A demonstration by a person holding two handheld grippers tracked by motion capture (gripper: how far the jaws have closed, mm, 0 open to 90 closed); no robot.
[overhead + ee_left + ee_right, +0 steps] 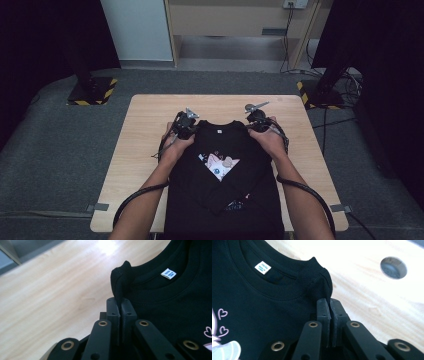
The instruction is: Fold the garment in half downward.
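2 grippers pinch black sweatshirt (225, 170) shoulders; white neck label (168, 273) unreadable

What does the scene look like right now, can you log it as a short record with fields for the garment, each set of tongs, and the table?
garment: black sweatshirt, sleeves folded across its cat print, lying on the table with its neck at the far side
neck label: small white tag inside the collar
left tongs: shut on the sweatshirt's shoulder fabric beside the collar
right tongs: shut on the opposite shoulder beside the collar
table: light wood, with a round hole near the right tongs
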